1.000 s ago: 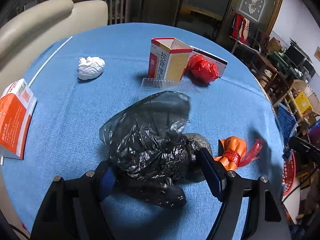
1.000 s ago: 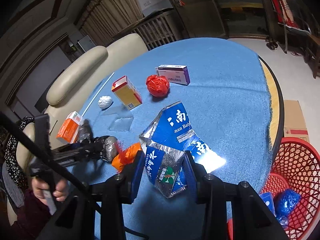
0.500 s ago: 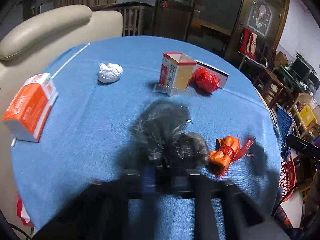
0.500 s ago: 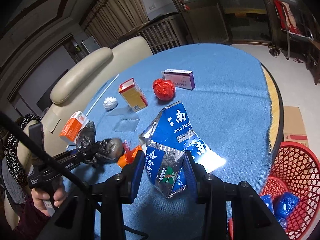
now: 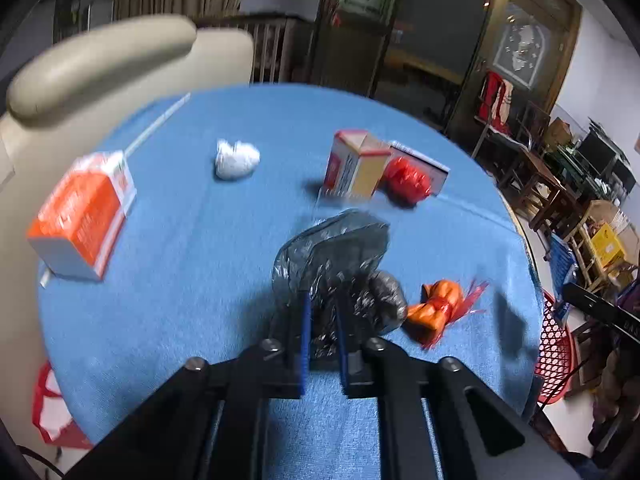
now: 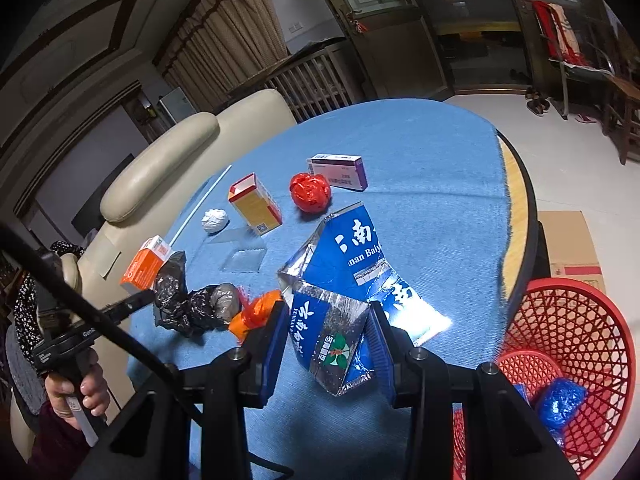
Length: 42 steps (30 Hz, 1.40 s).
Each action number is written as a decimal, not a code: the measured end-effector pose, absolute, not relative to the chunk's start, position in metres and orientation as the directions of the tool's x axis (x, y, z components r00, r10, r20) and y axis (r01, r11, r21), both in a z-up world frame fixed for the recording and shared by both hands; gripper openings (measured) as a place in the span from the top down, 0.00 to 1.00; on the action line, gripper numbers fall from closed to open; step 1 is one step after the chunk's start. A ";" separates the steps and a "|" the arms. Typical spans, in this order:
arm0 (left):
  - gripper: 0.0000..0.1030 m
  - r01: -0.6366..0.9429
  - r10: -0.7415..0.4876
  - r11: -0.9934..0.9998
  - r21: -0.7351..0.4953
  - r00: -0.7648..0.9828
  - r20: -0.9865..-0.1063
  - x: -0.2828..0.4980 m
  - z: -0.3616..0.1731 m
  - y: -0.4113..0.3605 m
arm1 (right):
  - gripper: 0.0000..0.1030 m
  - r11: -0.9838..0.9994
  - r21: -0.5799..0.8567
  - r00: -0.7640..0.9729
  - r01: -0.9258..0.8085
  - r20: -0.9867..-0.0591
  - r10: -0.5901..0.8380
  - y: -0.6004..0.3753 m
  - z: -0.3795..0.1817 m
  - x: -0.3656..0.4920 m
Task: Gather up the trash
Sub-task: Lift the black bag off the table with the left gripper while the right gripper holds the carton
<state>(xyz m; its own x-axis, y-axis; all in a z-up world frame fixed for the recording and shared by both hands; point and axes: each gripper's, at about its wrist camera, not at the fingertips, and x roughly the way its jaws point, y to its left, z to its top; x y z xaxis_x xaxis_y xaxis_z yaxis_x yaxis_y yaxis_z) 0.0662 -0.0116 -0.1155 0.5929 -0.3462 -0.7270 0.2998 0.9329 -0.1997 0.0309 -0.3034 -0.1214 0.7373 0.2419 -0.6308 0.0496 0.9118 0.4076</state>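
My left gripper (image 5: 322, 316) is shut on a crumpled black plastic bag (image 5: 340, 264) and holds it just above the blue tablecloth (image 5: 192, 264); the bag also shows in the right wrist view (image 6: 188, 304). My right gripper (image 6: 328, 320) is shut on a blue and silver foil carton (image 6: 340, 280) above the table's near edge. An orange wrapper (image 5: 440, 310) lies right of the black bag, and shows beside it in the right wrist view (image 6: 256, 312).
On the cloth lie an orange box (image 5: 84, 216), a white paper ball (image 5: 236, 158), a red-and-yellow box (image 5: 354, 166), a red ball (image 6: 310, 192), a purple box (image 6: 338, 170) and a clear tray (image 6: 244, 254). A red basket (image 6: 568, 320) stands on the floor at right.
My left gripper has closed on the black bag and lifted it back from the table. The right gripper has kept its hold on the carton.
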 end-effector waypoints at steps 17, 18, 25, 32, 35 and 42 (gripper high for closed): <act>0.32 0.477 -0.475 0.838 -0.264 0.402 -0.783 0.102 -0.163 -0.055 | 0.59 0.910 0.411 0.701 0.052 -0.664 0.260 -0.297 -0.136 0.036; 0.43 0.485 -0.456 0.842 -0.235 0.406 -0.792 0.097 -0.167 -0.058 | 0.59 0.911 0.410 0.701 0.053 -0.665 0.258 -0.297 -0.137 0.036; 0.62 0.440 -0.463 0.857 -0.268 0.432 -0.774 0.081 -0.171 -0.053 | 0.59 0.909 0.413 0.705 0.052 -0.660 0.259 -0.298 -0.138 0.035; 0.62 0.409 -0.414 0.888 -0.209 0.519 -0.747 0.055 -0.143 -0.054 | 0.59 0.908 0.416 0.715 0.052 -0.650 0.256 -0.301 -0.135 0.030; 0.62 0.413 -0.420 0.888 -0.202 0.552 -0.720 0.044 -0.124 -0.057 | 0.59 0.908 0.416 0.719 0.051 -0.646 0.256 -0.301 -0.134 0.028; 0.61 0.408 -0.420 0.893 -0.190 0.603 -0.678 0.022 -0.091 -0.073 | 0.59 0.928 0.370 0.752 0.041 -0.623 0.215 -0.300 -0.119 0.015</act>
